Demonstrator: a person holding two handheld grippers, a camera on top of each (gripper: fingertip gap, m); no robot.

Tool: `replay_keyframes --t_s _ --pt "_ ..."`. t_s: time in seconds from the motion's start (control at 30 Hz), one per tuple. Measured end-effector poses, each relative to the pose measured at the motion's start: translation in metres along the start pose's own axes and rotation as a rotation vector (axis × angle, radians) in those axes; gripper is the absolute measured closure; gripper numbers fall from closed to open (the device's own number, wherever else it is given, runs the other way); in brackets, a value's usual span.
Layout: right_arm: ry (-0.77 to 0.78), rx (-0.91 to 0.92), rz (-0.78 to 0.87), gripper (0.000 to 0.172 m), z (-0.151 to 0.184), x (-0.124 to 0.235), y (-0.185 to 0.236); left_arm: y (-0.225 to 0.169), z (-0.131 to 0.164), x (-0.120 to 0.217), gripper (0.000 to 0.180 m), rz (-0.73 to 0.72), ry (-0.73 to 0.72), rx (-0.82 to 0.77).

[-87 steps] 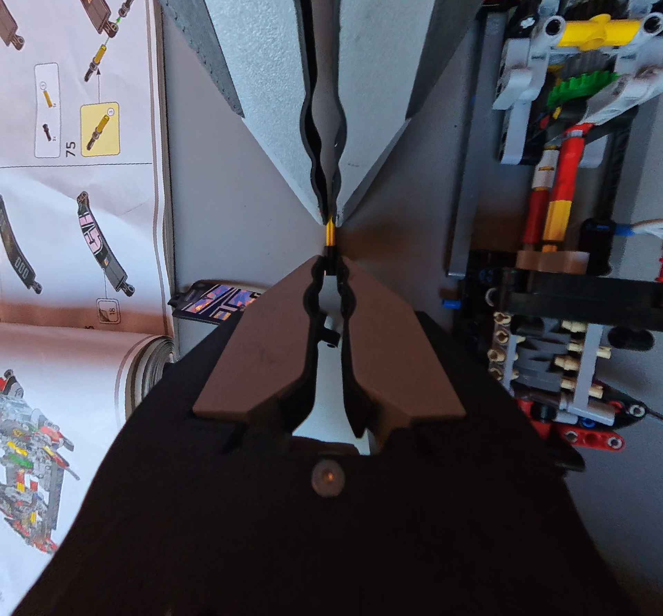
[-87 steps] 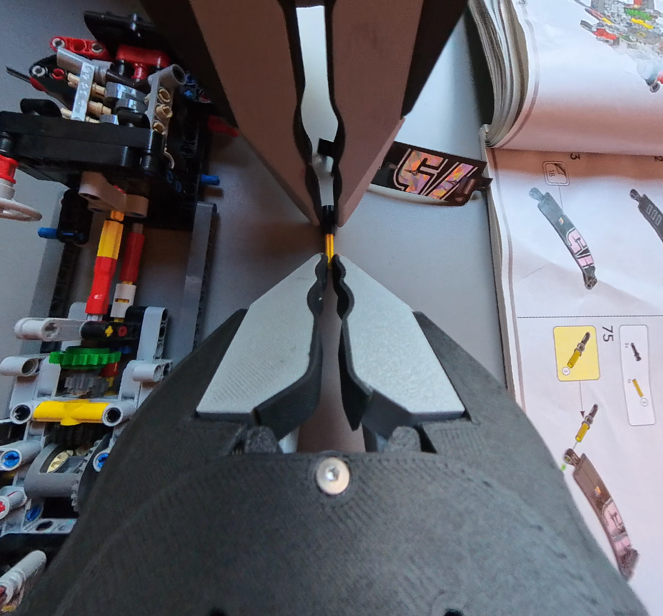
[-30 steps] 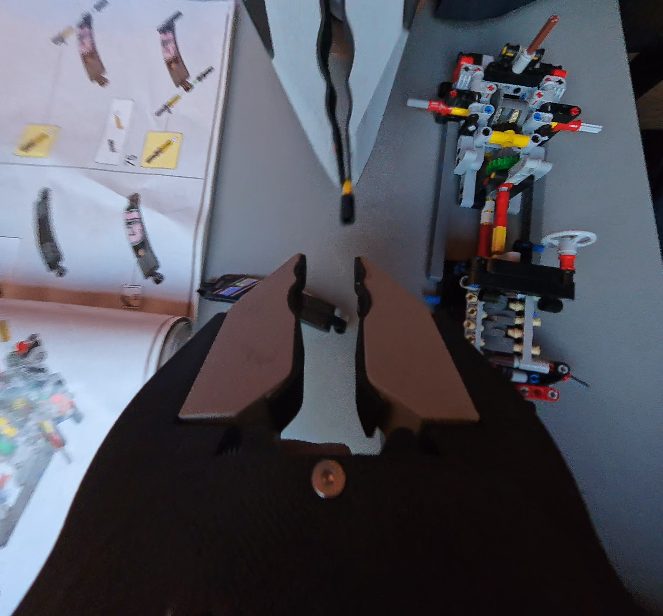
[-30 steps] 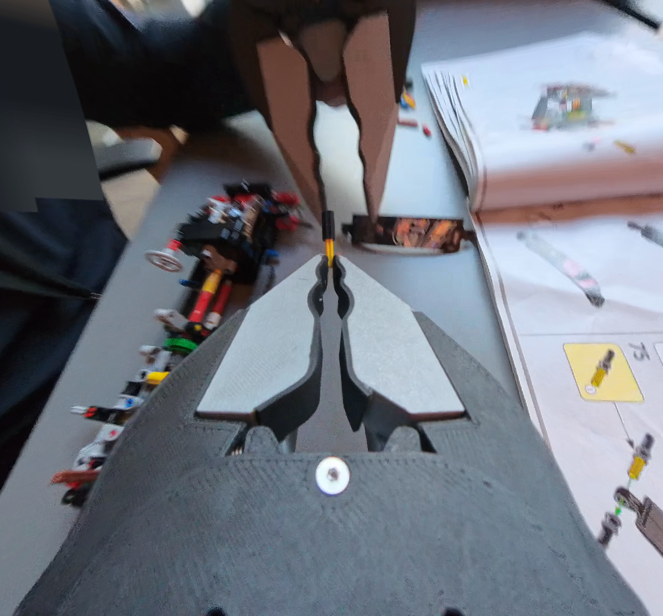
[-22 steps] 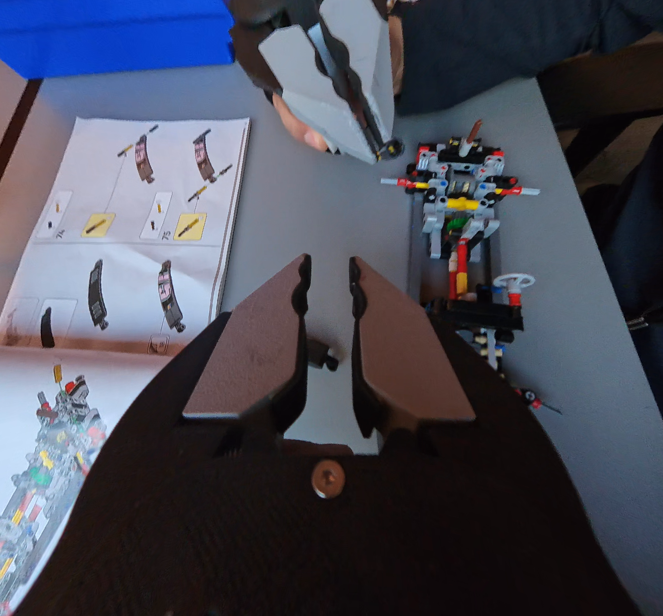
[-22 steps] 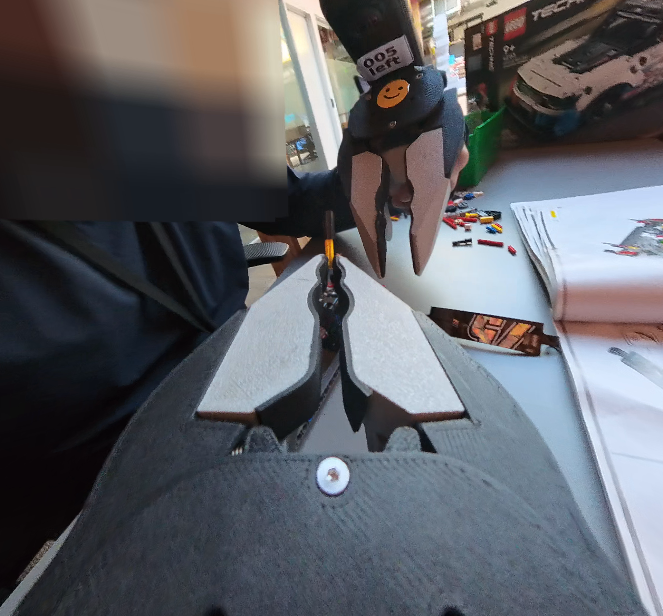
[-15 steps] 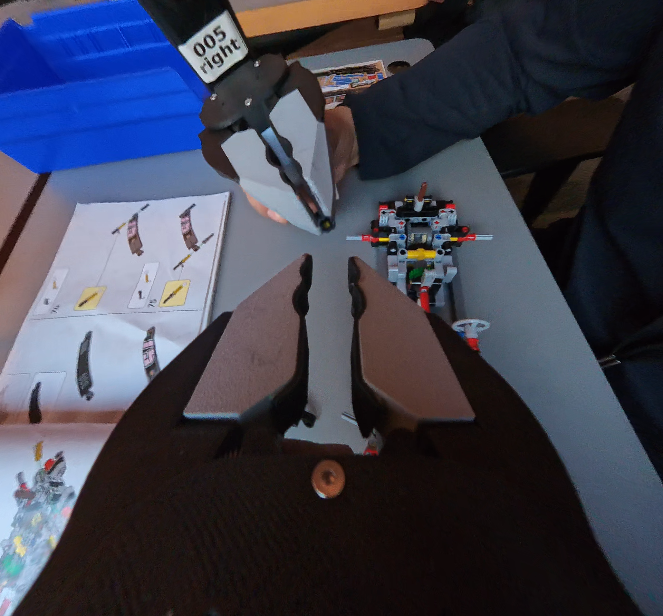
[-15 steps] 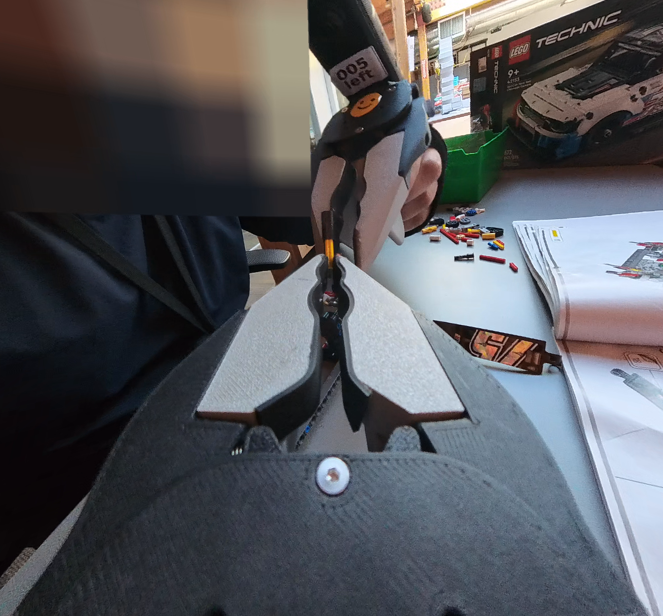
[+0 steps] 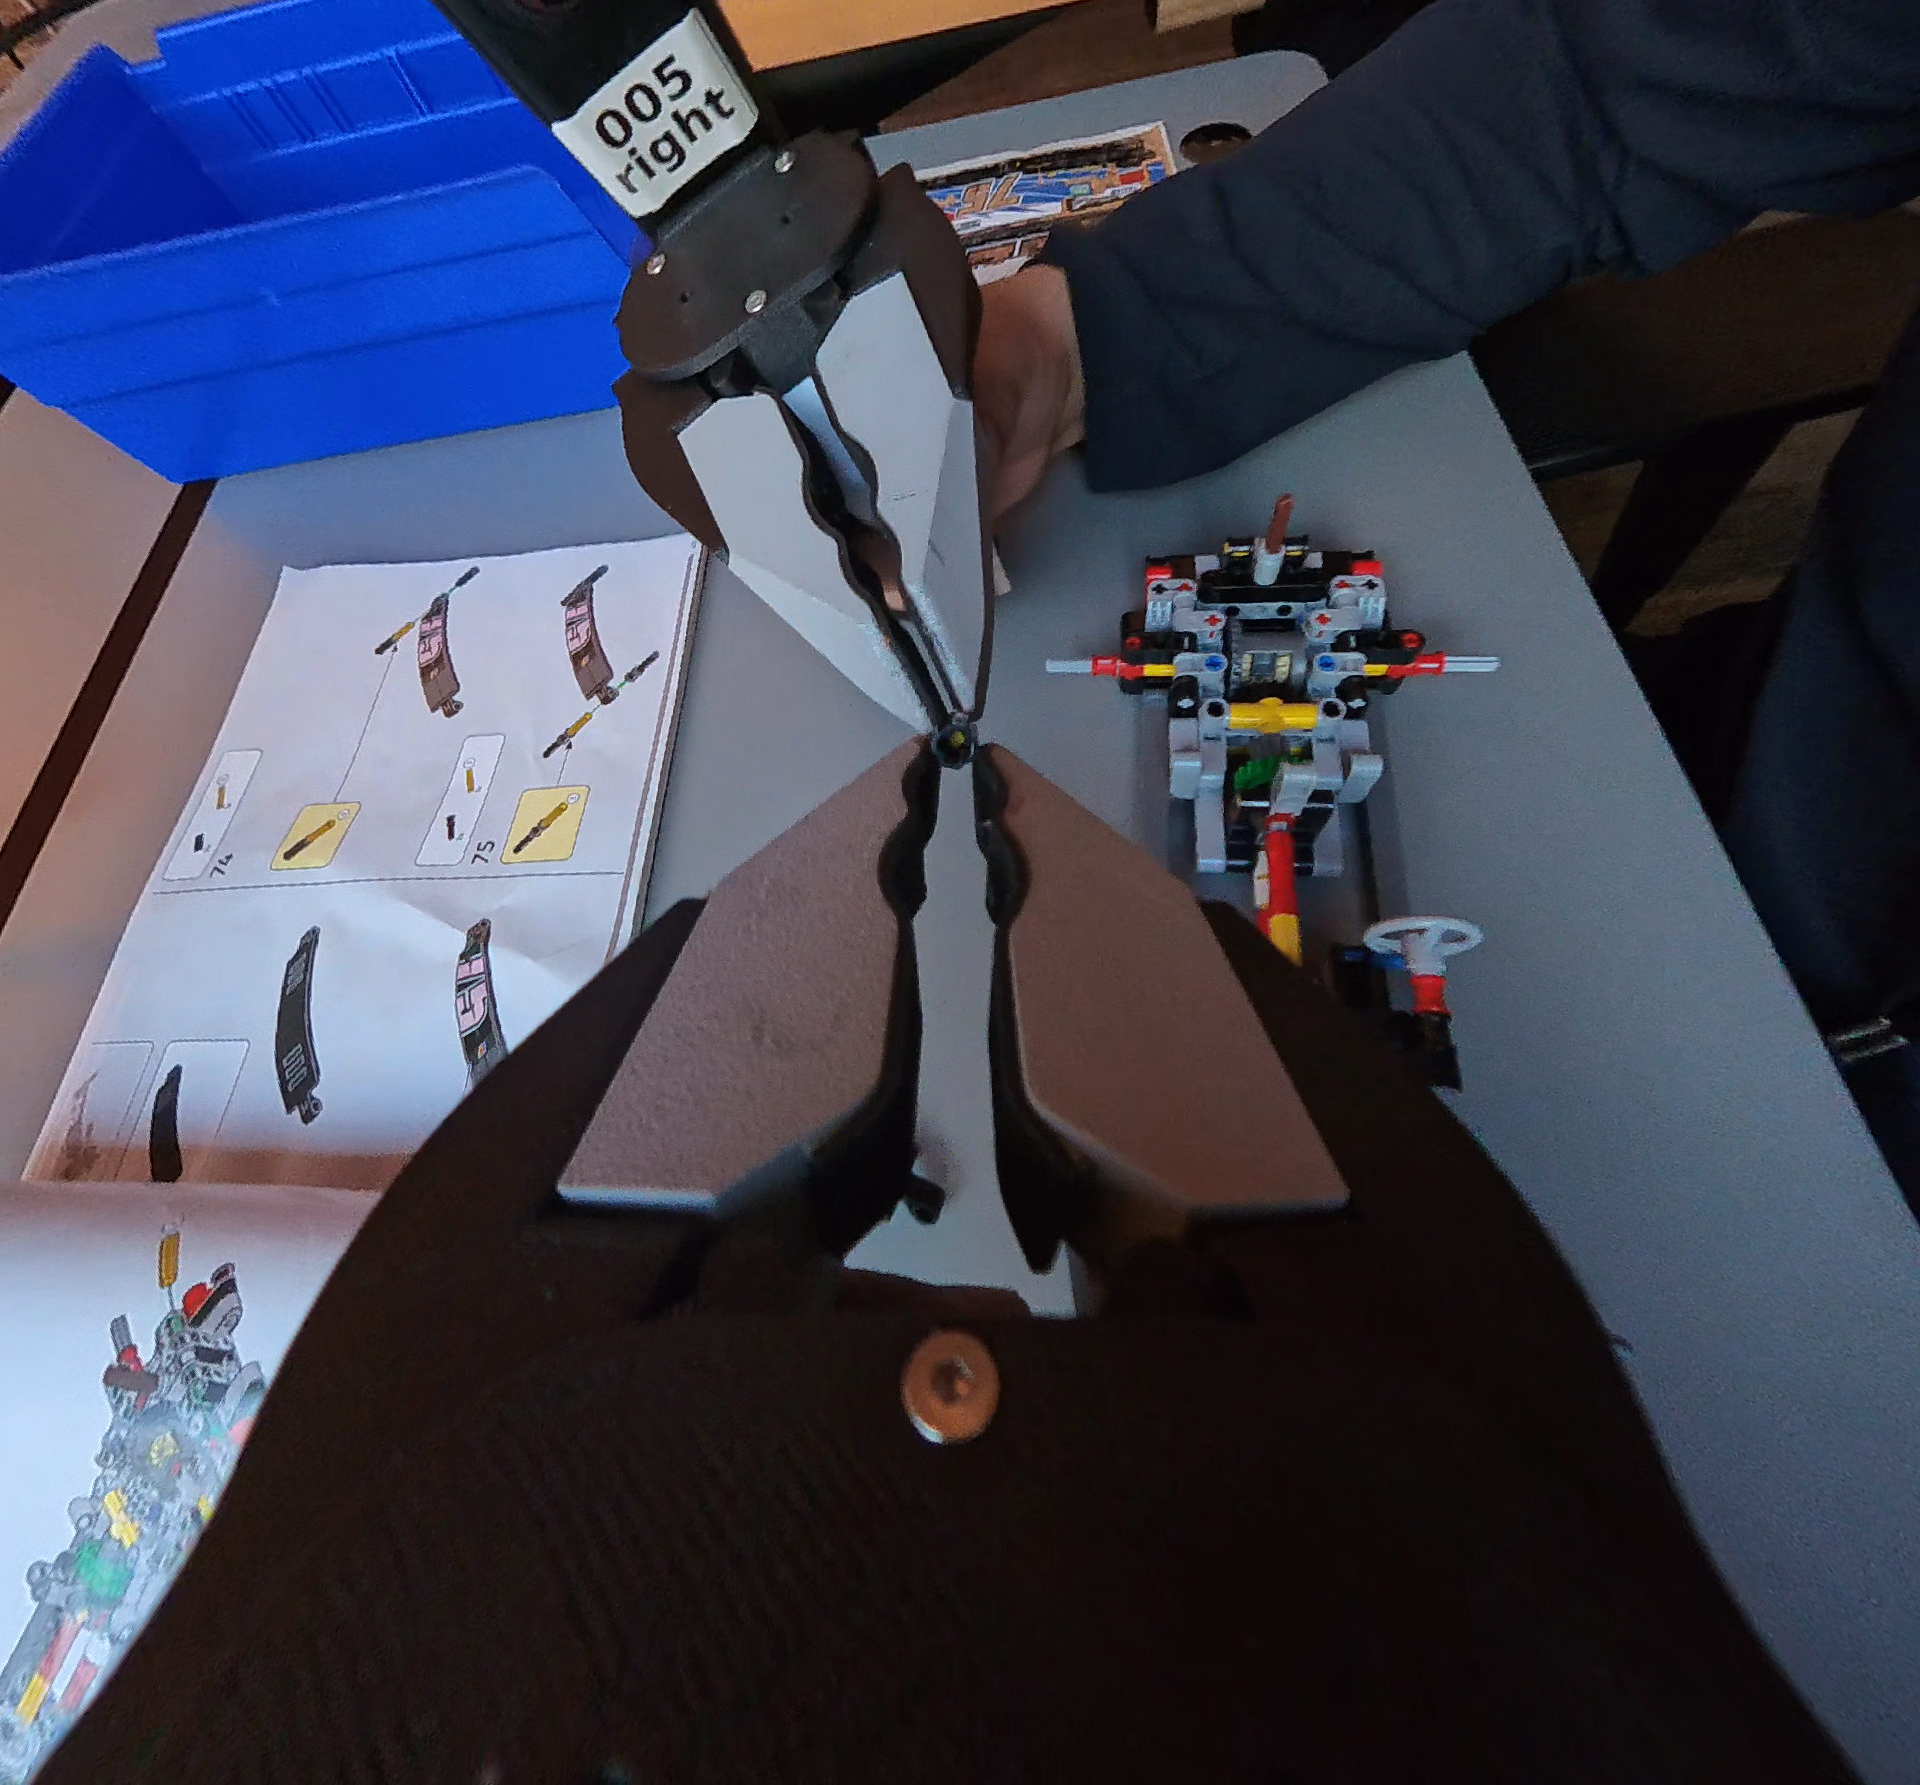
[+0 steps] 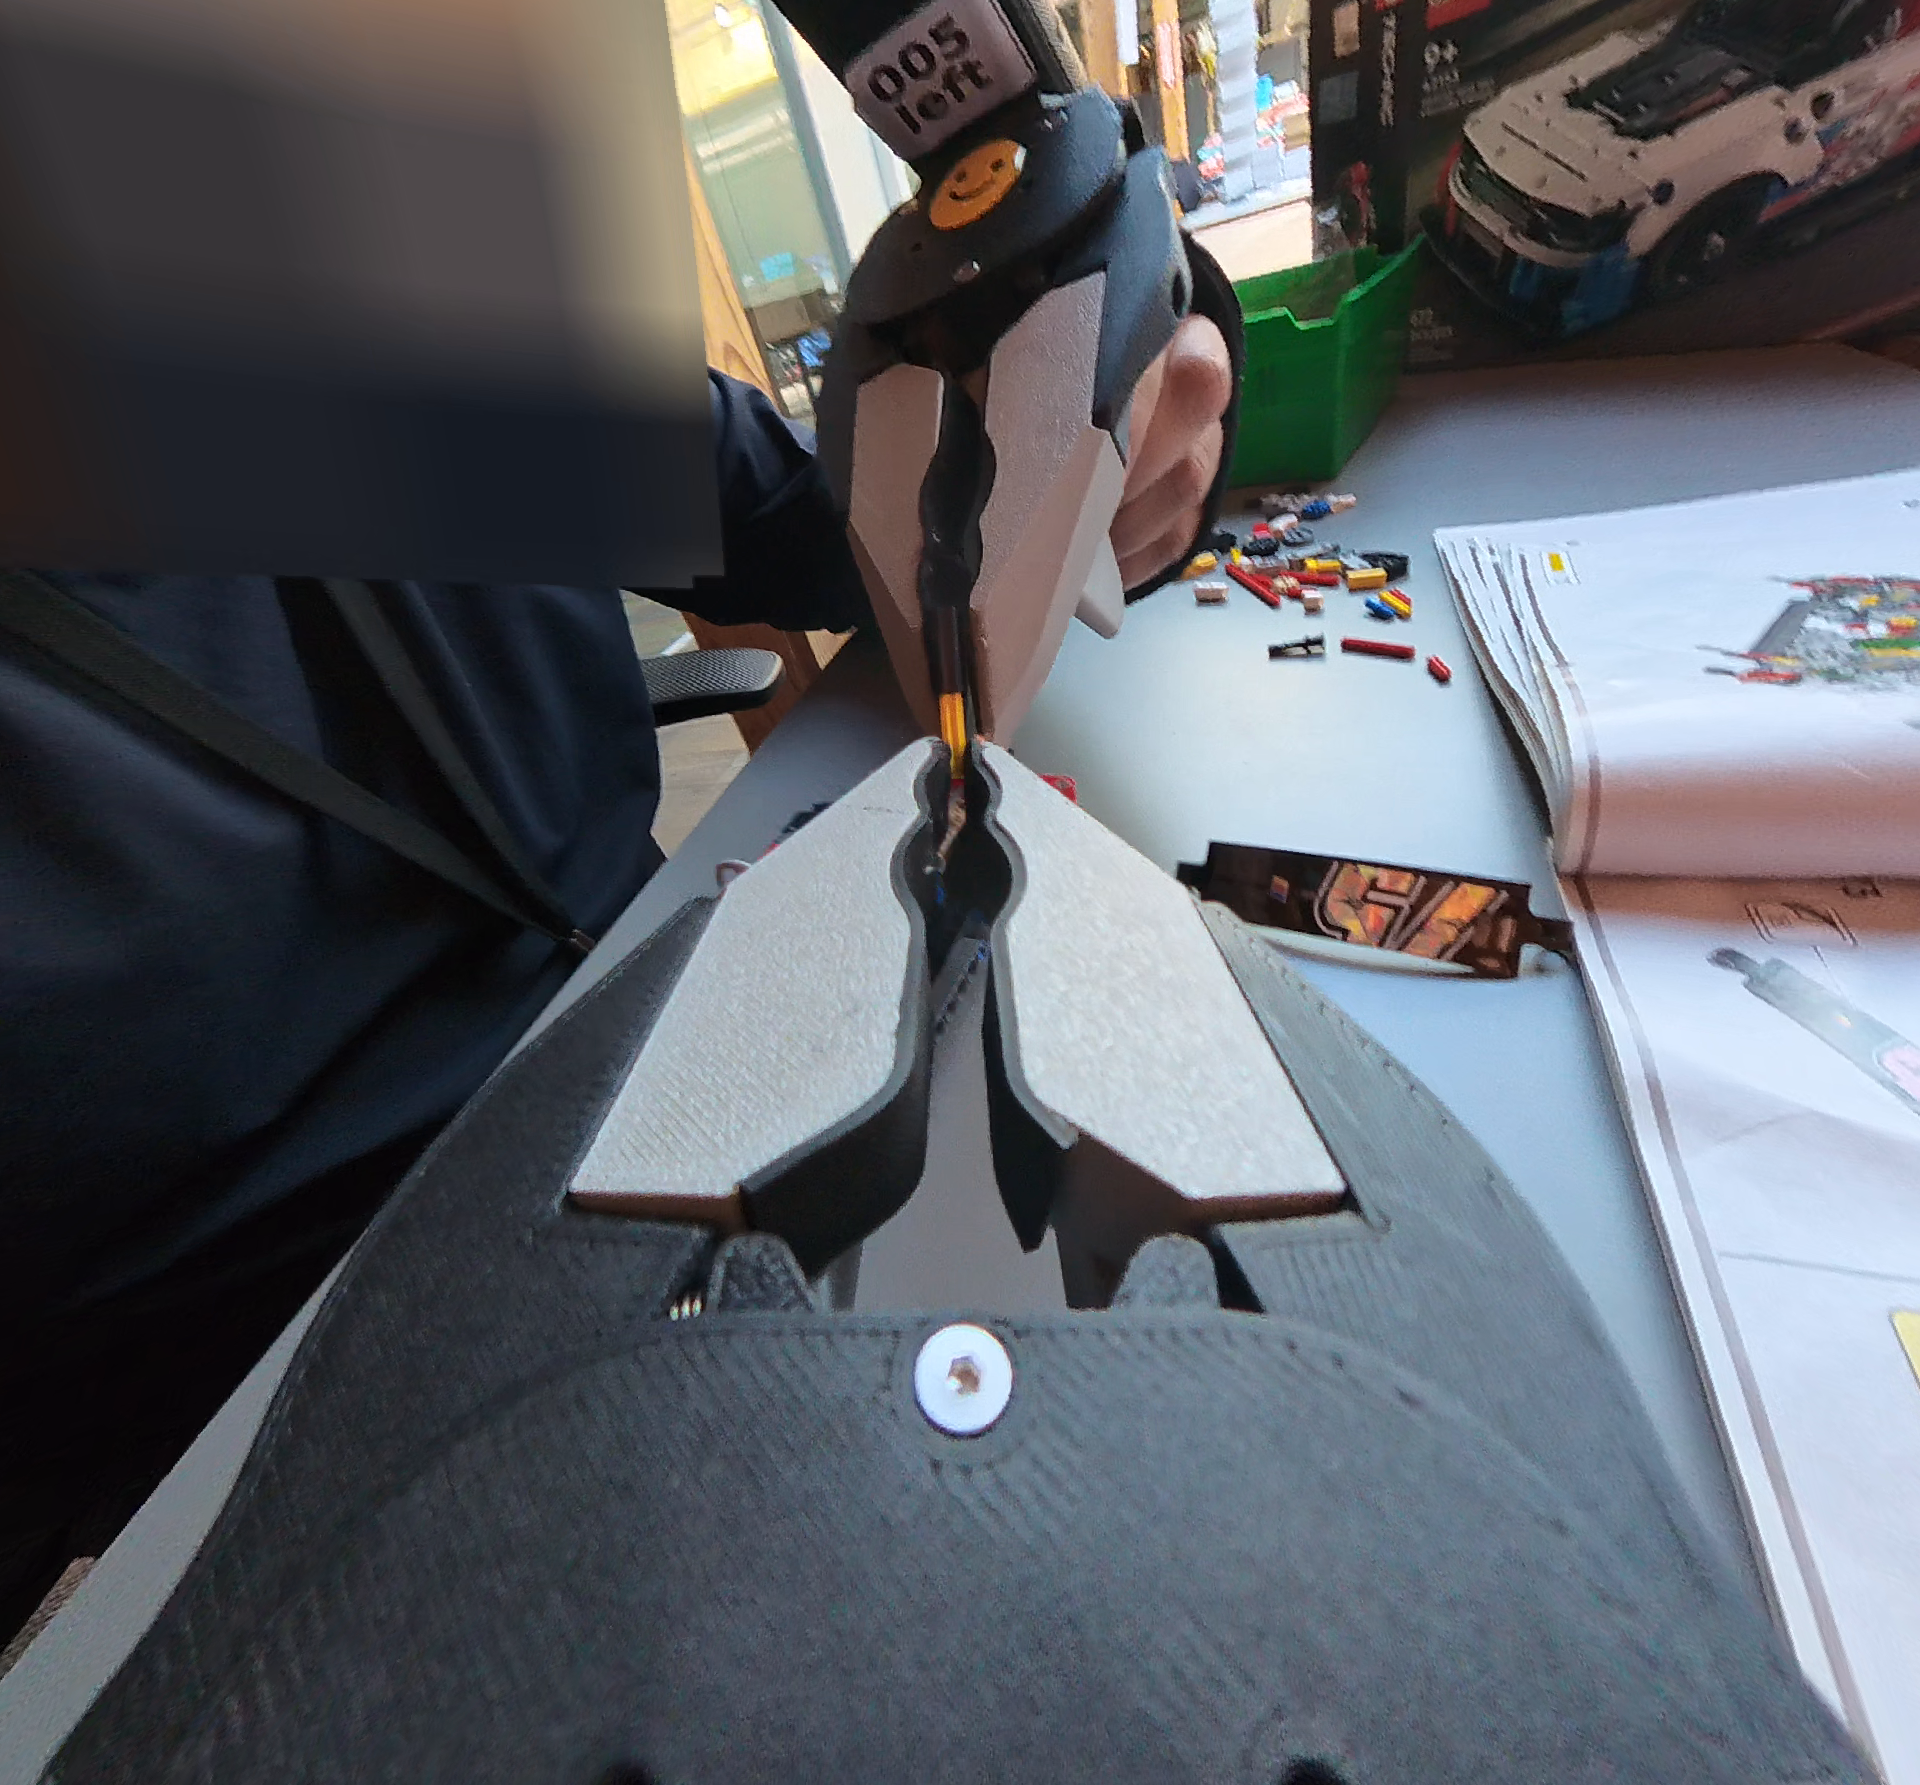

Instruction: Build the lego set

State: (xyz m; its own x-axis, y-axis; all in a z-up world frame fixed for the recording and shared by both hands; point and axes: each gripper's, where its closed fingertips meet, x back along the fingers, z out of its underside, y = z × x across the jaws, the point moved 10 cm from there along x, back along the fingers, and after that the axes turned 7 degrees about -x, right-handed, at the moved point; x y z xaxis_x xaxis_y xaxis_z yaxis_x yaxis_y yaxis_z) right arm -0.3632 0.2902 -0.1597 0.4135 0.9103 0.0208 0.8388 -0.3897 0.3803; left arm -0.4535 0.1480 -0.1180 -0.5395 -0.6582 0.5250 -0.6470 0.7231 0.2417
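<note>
A small yellow axle with a black connector on its end (image 10: 950,712) is held in the air between both grippers. My right gripper (image 10: 954,756), with grey fingers, is shut on the yellow end. My left gripper (image 9: 956,767), with brown fingers, meets it tip to tip and is shut on the black end (image 9: 956,741). In the right wrist view the black part runs up between the left gripper's (image 10: 956,719) fingers. In the left wrist view the right gripper (image 9: 951,712) comes down from above.
A part-built brick chassis (image 9: 1268,696) with a white steering wheel (image 9: 1418,935) lies on the grey table. An open instruction booklet (image 9: 416,800), a dark stickered curved panel (image 10: 1371,904), loose pieces (image 10: 1309,572), a blue bin (image 9: 260,229), a green bin (image 10: 1309,353) and a person's sleeve (image 9: 1403,229) are around.
The left gripper had let go and opened while the right lifted the piece off the table. The left gripper has now come back and its pads have closed on the black end.
</note>
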Motion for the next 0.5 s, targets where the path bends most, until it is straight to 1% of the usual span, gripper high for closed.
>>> replay_keyframes --t_s 0.17,0.33,0.5 --pt "0.05 -0.014 0.1 0.172 0.003 0.001 -0.008 0.006 0.013 -0.003 0.174 0.028 0.085 0.046" --pt "0.111 -0.017 0.218 0.172 0.007 0.001 -0.016 0.015 0.029 -0.009 0.171 0.009 0.151 0.1" --pt "0.222 0.064 0.372 0.172 0.012 -0.003 -0.019 0.02 0.043 -0.017 0.169 0.0 0.215 0.157"
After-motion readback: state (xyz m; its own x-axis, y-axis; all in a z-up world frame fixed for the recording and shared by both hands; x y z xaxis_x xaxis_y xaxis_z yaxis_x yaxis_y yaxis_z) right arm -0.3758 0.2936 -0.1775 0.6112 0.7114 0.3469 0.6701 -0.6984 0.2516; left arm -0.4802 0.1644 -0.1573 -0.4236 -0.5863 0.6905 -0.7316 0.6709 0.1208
